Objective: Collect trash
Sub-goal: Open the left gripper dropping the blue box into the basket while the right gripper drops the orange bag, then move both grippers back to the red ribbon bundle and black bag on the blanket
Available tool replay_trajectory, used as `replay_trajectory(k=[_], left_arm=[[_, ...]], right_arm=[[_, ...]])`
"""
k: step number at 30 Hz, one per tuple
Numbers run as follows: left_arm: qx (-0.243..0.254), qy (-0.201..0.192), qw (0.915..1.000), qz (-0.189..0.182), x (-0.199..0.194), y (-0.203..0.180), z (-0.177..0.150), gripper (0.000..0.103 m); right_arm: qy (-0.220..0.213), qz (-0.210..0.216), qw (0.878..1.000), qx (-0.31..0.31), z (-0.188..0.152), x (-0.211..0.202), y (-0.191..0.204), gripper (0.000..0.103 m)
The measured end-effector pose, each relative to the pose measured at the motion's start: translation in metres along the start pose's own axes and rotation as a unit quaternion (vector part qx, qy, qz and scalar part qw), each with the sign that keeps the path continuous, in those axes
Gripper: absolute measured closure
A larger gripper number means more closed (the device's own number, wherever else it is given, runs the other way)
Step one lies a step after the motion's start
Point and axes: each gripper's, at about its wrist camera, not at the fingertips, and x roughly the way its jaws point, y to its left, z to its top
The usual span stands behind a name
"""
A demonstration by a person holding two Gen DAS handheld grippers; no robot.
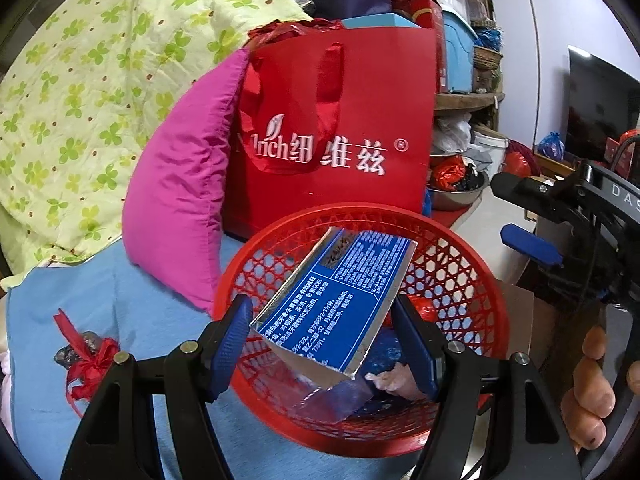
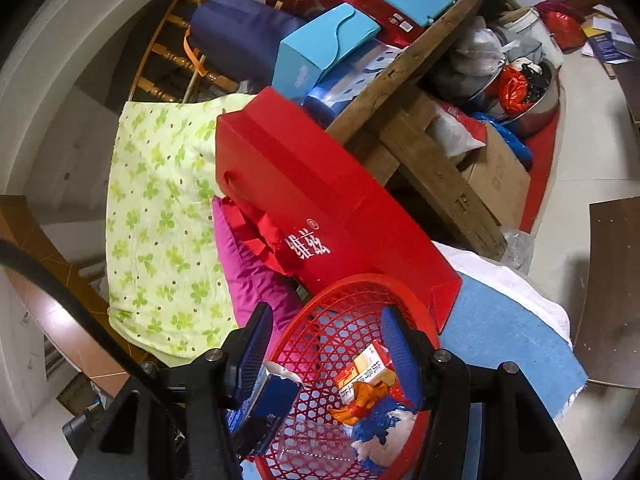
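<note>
Left gripper (image 1: 322, 332) jaws spread wide above red basket (image 1: 472, 240), blue-silver box (image 1: 336, 296) between them, contact unclear. Right gripper (image 2: 326, 344) wide open, empty, over same basket. Wrappers (image 2: 370, 396) inside basket. Red bag (image 1: 352, 128) behind basket.

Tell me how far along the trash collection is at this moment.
Well underway. The red basket already holds an orange medicine box, crumpled orange and blue wrappers and white tissue. In hand: a blue toothpaste box sits between the open left tongs, tilted over the basket, apparently just being dropped. Left: a dark wrapper with red ribbon lies on the blue cloth. The right tongs are open and hold nothing.
</note>
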Motion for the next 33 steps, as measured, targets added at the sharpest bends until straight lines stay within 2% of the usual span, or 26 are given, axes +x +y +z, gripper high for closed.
replay_trajectory(k=[5,13,18,22,27,33], left_arm=[[0.001,0.000,0.9999,-0.014,0.004,-0.004,0.000,0.030],[-0.019,-0.002,0.9998,-0.004,-0.003,0.017,-0.013,0.030],[-0.052,-0.005,0.9984,0.023,-0.017,0.053,-0.036,0.030],[-0.081,-0.003,0.9950,0.058,-0.030,0.094,-0.061,0.030],[-0.128,0.011,0.9844,0.120,-0.050,0.163,-0.104,0.030],[-0.196,0.022,0.9610,0.194,-0.075,0.245,-0.154,0.030]], right_arm=[[-0.003,-0.003,1.000,-0.004,0.000,-0.001,0.001,0.042],[-0.005,-0.001,1.000,-0.031,-0.006,0.004,0.018,0.042],[-0.017,0.013,0.995,-0.101,-0.024,0.007,0.056,0.042],[-0.022,0.038,0.984,-0.174,-0.051,0.012,0.097,0.042],[-0.010,0.073,0.966,-0.248,-0.093,0.024,0.143,0.042],[0.044,0.098,0.949,-0.296,-0.150,0.057,0.186,0.042]])
